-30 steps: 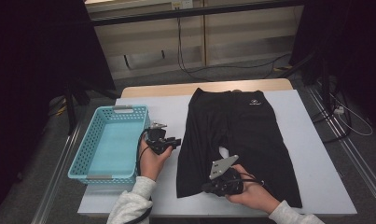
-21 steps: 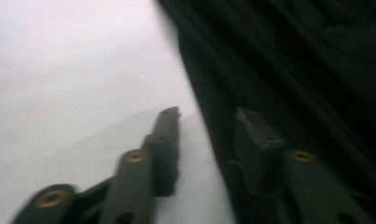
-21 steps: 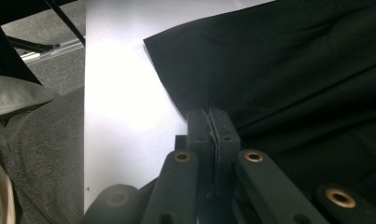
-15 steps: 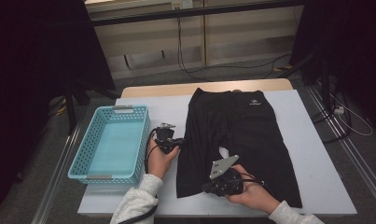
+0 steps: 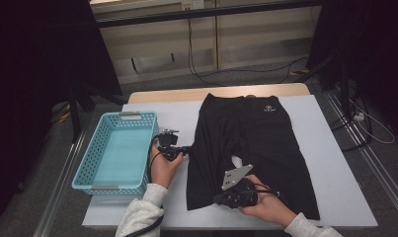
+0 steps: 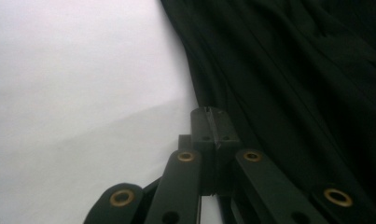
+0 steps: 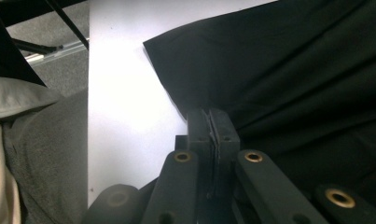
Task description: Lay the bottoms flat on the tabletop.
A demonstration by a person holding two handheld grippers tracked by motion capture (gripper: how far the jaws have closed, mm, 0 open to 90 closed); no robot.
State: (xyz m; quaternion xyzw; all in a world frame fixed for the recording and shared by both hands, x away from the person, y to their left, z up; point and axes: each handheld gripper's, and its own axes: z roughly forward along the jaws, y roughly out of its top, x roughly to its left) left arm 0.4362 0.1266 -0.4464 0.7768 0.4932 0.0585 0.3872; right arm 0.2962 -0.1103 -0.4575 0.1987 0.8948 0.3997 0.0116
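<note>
Black shorts [image 5: 256,143] lie flat on the white table [image 5: 335,163], waistband at the far side. My left gripper [image 5: 189,148] is at the outer edge of the shorts' left leg, halfway down. In the left gripper view its jaws [image 6: 212,114] are pressed together right on the fabric edge [image 6: 293,70]. My right gripper [image 5: 217,200] rests low on the same leg near the hem. In the right gripper view its jaws [image 7: 210,116] are shut on the cloth [image 7: 293,60], whose folds run into the tip.
A light blue plastic basket [image 5: 120,153] stands at the table's left, just left of my left hand. The table's near edge lies close under the right gripper. A grey sleeve [image 7: 36,154] shows at the left of the right gripper view.
My left gripper has moved a little right from beside the basket to the shorts' left edge. The right gripper and the shorts have stayed put.
</note>
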